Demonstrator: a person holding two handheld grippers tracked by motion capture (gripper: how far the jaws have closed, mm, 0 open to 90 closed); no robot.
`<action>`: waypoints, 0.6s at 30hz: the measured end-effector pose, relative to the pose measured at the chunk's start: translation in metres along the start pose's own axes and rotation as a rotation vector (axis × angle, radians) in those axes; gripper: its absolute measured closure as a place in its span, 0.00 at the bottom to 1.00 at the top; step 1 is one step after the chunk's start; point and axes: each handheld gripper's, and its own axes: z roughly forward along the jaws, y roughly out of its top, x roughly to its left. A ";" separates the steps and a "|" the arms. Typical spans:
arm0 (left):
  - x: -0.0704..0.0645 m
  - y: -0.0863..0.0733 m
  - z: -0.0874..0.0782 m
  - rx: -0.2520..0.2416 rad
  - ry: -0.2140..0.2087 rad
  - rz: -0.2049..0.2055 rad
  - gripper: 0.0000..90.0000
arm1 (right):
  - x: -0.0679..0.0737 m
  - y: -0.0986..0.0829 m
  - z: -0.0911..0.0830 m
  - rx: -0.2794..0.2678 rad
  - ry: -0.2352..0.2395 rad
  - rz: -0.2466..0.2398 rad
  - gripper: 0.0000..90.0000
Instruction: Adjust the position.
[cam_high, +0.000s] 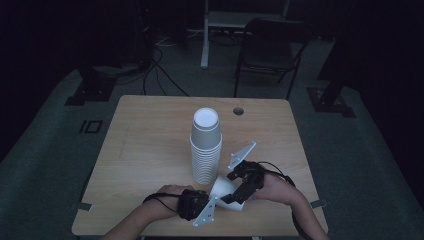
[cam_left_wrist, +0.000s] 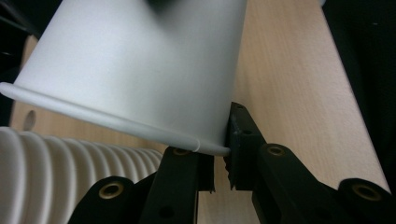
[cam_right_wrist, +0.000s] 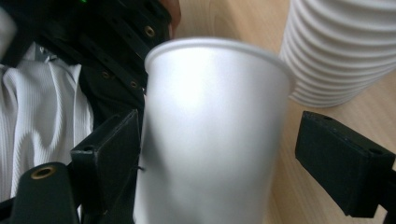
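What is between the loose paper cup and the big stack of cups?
Nothing visible. The single paper cup lies tilted between the left gripper and right gripper, right beside the cup stack, with bare table around.

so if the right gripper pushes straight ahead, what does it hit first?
The loose paper cup already sits between its jaws. Past that, likely the left gripper at the cup's rim, though depth is hard to judge.

Dim high view, dark surroundings; blurred close-up gripper views
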 end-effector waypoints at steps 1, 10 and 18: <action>0.000 0.001 0.000 0.006 -0.002 0.009 0.93 | 0.000 0.001 0.004 0.017 0.011 -0.002 0.16; -0.004 0.001 0.002 0.018 0.010 0.033 0.92 | -0.001 0.006 0.016 0.106 0.022 0.016 0.15; -0.005 0.004 0.004 0.029 -0.005 0.044 0.92 | -0.002 0.006 0.024 0.156 0.033 0.022 0.13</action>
